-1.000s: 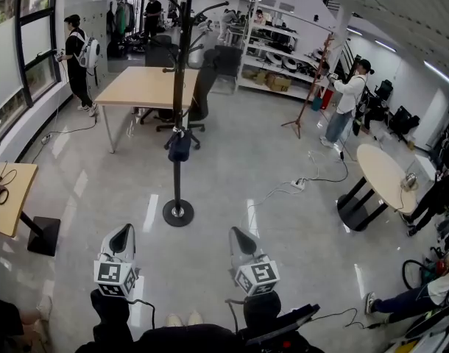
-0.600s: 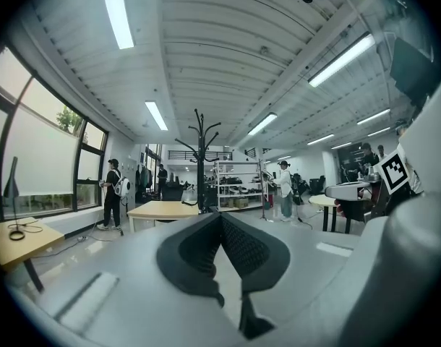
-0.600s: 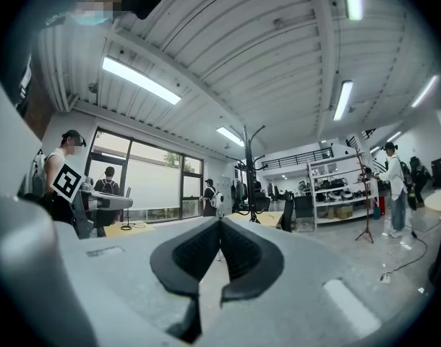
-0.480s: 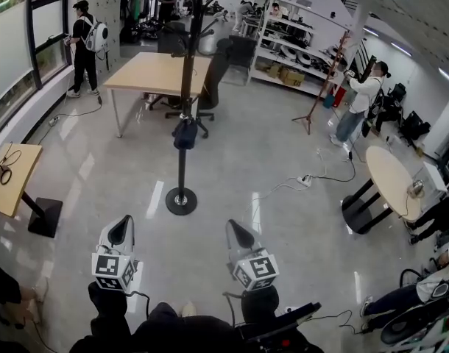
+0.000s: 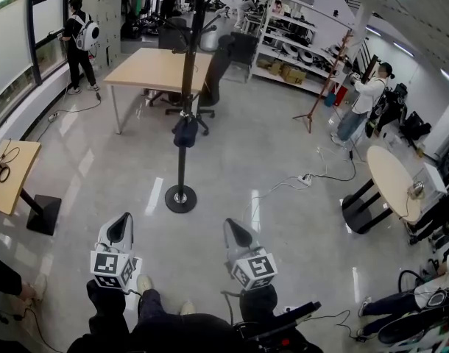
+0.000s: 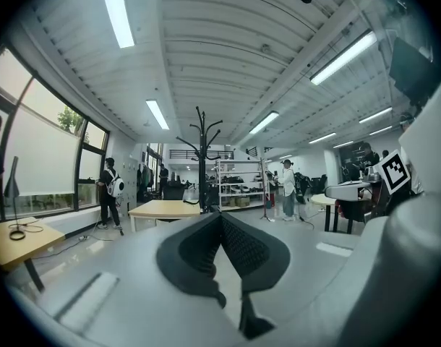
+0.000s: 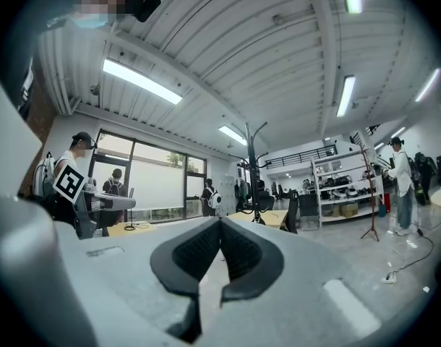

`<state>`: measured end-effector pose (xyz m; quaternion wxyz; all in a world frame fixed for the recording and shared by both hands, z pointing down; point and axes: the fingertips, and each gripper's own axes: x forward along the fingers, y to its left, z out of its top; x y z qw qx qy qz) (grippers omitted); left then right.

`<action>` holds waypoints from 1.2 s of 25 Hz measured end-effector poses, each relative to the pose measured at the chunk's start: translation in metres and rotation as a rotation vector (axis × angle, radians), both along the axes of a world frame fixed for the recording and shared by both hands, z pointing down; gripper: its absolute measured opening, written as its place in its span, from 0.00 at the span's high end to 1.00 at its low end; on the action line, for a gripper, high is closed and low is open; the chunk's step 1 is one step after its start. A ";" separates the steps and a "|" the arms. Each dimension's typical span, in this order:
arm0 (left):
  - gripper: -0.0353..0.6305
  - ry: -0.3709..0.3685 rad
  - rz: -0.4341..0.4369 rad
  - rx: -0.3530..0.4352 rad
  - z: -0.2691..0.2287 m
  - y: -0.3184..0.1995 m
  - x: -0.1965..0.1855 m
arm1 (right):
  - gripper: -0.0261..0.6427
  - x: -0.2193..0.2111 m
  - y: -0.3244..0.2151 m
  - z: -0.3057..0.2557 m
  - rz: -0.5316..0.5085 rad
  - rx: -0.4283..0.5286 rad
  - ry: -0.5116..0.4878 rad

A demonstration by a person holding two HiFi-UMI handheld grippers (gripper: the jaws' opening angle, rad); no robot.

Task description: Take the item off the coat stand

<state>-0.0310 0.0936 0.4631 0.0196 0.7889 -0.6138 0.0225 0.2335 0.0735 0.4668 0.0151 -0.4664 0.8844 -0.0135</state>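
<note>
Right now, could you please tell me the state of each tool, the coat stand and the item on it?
left tool: shut, empty.
right tool: shut, empty.
coat stand: upright on the floor.
dark item: hanging on the coat stand, not held.

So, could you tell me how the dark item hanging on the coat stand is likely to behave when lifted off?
The dark item hangs in a bunched lump, so it is probably soft and will droop when lifted. The coat stand is tall and thin on a small round base, so a snagging pull might rock it.
</note>
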 end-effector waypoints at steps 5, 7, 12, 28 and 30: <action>0.94 0.003 0.022 0.002 0.002 -0.018 -0.012 | 0.96 -0.014 -0.012 0.002 0.007 0.005 -0.001; 0.94 0.006 0.029 0.000 0.004 -0.026 -0.020 | 0.96 -0.022 -0.017 0.004 0.016 0.001 0.003; 0.94 0.015 0.062 -0.006 0.009 -0.054 -0.033 | 0.96 -0.038 -0.036 0.011 0.035 -0.013 0.000; 0.94 0.033 0.181 -0.015 0.004 -0.137 -0.081 | 0.96 -0.107 -0.105 0.006 0.104 -0.017 0.016; 0.94 0.037 0.191 -0.020 0.002 -0.145 -0.088 | 0.96 -0.112 -0.111 0.007 0.119 -0.019 0.019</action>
